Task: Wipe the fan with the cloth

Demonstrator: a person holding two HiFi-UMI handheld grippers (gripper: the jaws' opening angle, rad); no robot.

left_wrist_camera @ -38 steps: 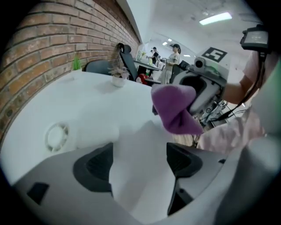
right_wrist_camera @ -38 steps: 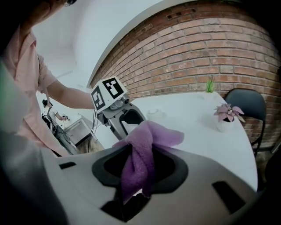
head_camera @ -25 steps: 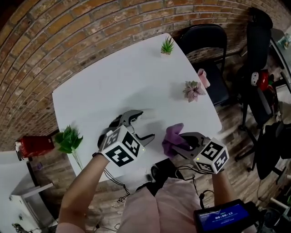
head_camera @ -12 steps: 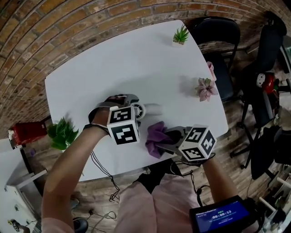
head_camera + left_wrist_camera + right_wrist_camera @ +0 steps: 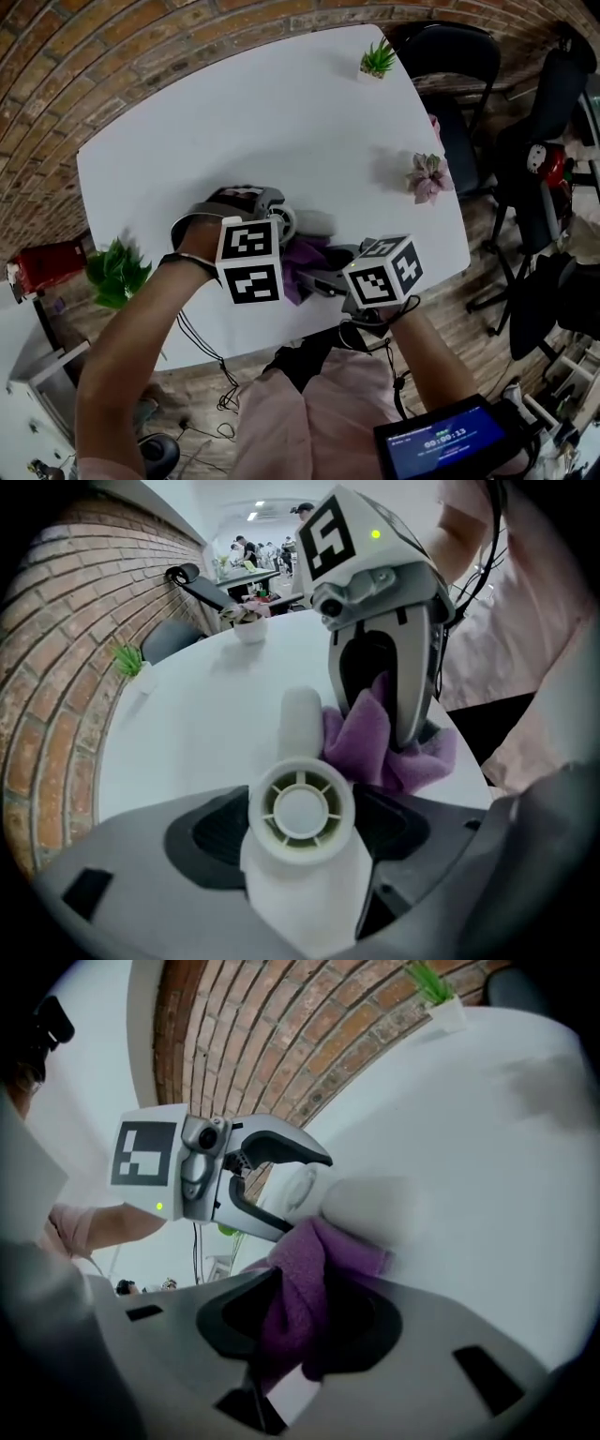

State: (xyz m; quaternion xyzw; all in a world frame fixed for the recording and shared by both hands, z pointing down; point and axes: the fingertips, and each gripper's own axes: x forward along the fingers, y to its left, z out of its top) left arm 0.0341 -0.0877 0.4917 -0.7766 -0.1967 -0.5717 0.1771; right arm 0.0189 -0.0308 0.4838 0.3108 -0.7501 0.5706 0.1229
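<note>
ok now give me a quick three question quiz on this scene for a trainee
1. What stands between the left gripper's jaws?
2. The right gripper grips: a) a plant b) the purple cloth c) nothing
3. True or false: the cloth lies flat on the table, apart from both grippers.
Key: 1 the fan; those jaws have just been closing on it. 2 b. 3 false.

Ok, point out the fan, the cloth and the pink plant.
fan (image 5: 301, 810), left gripper view, its round front hub.
cloth (image 5: 298, 1283), right gripper view, the purple fold at its middle.
pink plant (image 5: 428, 176), head view, its leaves.
</note>
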